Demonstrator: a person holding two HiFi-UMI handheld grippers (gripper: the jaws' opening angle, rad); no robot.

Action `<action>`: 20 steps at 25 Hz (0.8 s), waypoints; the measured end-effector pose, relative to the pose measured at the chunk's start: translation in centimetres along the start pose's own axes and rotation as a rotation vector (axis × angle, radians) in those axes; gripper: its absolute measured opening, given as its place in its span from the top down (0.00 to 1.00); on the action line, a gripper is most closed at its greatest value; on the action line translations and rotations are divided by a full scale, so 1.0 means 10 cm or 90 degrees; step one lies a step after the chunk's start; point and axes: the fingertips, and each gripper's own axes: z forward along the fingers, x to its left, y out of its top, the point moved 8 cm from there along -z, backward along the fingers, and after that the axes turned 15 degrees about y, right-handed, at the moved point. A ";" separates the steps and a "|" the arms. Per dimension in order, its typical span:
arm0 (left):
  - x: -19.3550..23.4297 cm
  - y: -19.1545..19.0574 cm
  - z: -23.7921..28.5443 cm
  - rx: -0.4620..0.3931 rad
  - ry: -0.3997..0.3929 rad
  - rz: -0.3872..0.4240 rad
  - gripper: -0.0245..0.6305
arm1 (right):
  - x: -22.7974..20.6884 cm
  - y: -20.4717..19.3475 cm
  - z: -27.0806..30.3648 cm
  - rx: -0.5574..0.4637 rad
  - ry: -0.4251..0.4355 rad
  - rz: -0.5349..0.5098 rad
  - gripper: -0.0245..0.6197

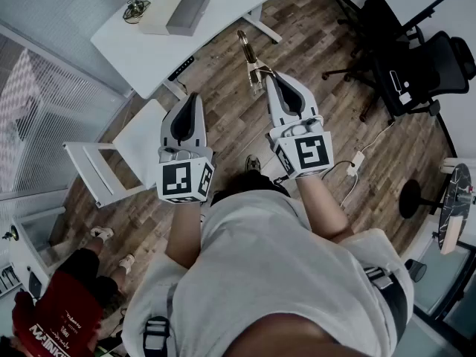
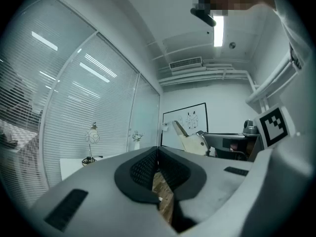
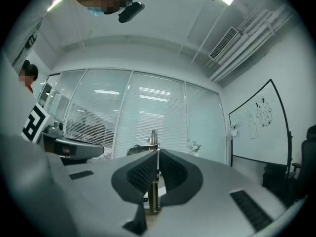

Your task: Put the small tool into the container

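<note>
My right gripper [image 1: 272, 78] is shut on a small brass-coloured tool [image 1: 252, 59], which sticks out past the fingertips above the wooden floor. In the right gripper view the tool [image 3: 153, 184] stands upright, clamped between the black pads, and its top shows above the closed right gripper [image 3: 158, 154]. My left gripper [image 1: 191, 101] is held up beside it, shut with nothing in it; in its own view the left gripper [image 2: 158, 151] shows only floor through the slit. The container [image 1: 177, 12], a beige open box with a grey inside, lies on the white table [image 1: 216, 21] ahead.
A wire ornament [image 1: 136, 10] sits by the box on the table. There is a white chair [image 1: 111, 162] at the left and a black office chair [image 1: 420, 69] at the right. Another person in red [image 1: 63, 311] stands at the lower left. A cable and plug [image 1: 355, 162] lie on the floor.
</note>
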 end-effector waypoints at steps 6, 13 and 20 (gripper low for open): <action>-0.10 -0.05 0.12 0.010 0.000 -0.001 0.93 | -0.14 -0.04 0.03 -0.004 0.014 0.001 0.91; -0.20 -0.13 0.36 0.023 0.012 0.008 0.93 | -0.39 -0.10 0.13 -0.008 0.034 0.001 0.91; -0.36 -0.24 0.65 0.033 0.044 0.008 0.93 | -0.77 -0.22 0.22 -0.006 0.062 -0.003 0.91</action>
